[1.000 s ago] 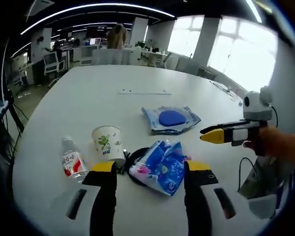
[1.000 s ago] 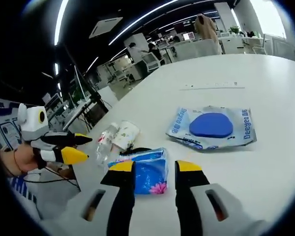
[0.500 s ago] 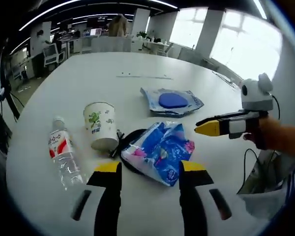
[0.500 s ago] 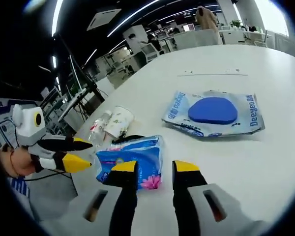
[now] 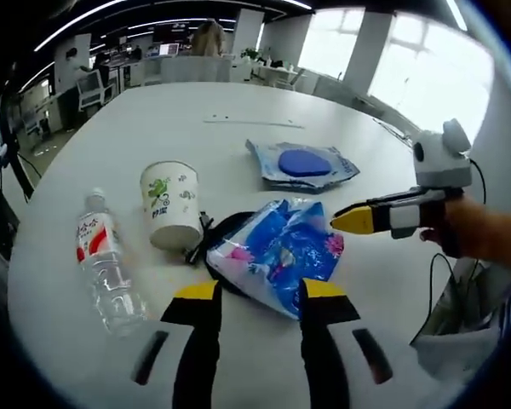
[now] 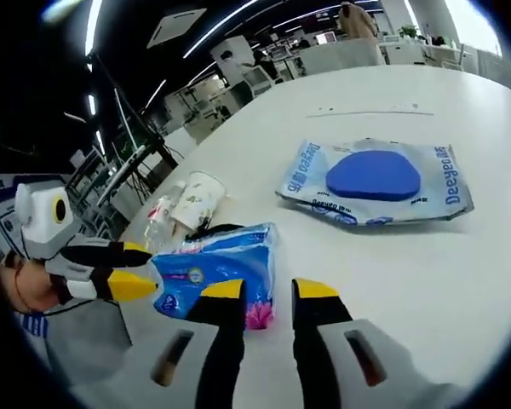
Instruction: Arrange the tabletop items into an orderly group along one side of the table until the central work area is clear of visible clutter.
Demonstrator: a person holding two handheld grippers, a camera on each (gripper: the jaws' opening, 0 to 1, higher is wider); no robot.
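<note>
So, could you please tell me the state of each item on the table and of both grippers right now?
Water bottle: lying on its side, cap on.
Paper cup: upright, open top.
Blue tissue pack: lying on a black object, not gripped.
Wet wipes pack: flat, blue lid closed.
Left gripper: open, at the tissue pack's near edge.
Right gripper: open, empty.

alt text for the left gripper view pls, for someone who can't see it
The left gripper hangs open just short of a blue tissue pack on a white table. A paper cup and lying water bottle sit left; the right gripper points in from the right.
</note>
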